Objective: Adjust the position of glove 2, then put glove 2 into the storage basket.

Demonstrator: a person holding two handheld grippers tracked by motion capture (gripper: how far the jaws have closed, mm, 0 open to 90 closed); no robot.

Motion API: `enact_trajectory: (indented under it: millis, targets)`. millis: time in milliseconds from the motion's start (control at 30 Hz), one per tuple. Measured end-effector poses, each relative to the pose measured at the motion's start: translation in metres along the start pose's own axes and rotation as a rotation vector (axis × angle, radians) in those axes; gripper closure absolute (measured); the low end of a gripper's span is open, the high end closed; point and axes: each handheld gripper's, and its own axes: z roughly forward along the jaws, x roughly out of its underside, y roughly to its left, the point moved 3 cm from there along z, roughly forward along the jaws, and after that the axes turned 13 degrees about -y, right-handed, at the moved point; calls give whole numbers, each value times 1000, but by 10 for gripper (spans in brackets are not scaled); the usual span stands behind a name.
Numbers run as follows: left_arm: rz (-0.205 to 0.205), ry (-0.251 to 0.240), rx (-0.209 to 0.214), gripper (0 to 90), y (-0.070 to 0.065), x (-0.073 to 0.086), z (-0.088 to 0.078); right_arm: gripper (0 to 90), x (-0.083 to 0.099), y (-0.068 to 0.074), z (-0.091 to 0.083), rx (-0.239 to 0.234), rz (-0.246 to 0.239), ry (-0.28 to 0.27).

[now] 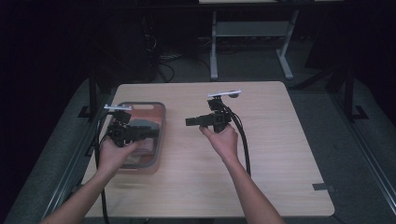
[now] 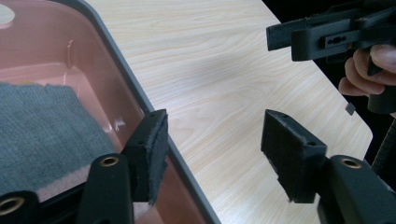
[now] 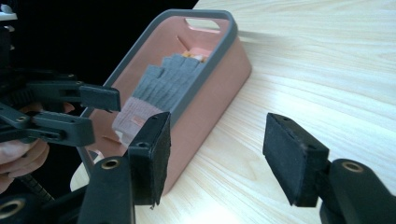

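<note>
Near the table's left edge sat a pink bin (image 1: 159, 140) with a grey rim, and a grey knit glove (image 3: 163, 86) with a pale cuff lay flat on its floor, so the putting-away looked done. Over that bin hung the left gripper (image 2: 212, 147), its jaws spread with nothing between them; one pad stood above the bin's inside, the other above bare wood just beside the rim. At the middle of the table (image 1: 280, 154) the right gripper (image 3: 215, 154) pointed toward the bin, jaws likewise spread and empty, well apart from the glove. Neither claw touched the glove or the bin. Judging by how things lay, the glove was already released into the bin, and little seemed left beyond drawing both hands clear. No other loose item showed on the wood.
</note>
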Motion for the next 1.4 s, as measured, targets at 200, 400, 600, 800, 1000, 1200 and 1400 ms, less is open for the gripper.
enact_trajectory:
  millis: [200, 400, 600, 800, 1000, 1200, 1400]
  targets:
    - [6, 3, 8, 380, -4, -1, 5, 398, 3, -12, -12, 7, 24, -14]
    - [13, 15, 18, 374, -10, 1, 11, 396, 11, -24, -23, 20, 50, -15]
    - [19, 18, 28, 370, -15, 1, 16, 392, 17, -34, -32, 37, 69, -18]
    - [26, 19, 38, 367, -20, 0, 19, 393, 20, -42, -43, 51, 79, -29]
    - [35, 26, 56, 365, -28, 1, 25, 392, 23, -50, -52, 62, 92, -41]
    - [40, 30, 74, 360, -36, 3, 33, 389, 25, -57, -61, 74, 103, -52]
    - [51, 43, 92, 357, -44, 7, 41, 390, 28, -64, -71, 76, 121, -67]
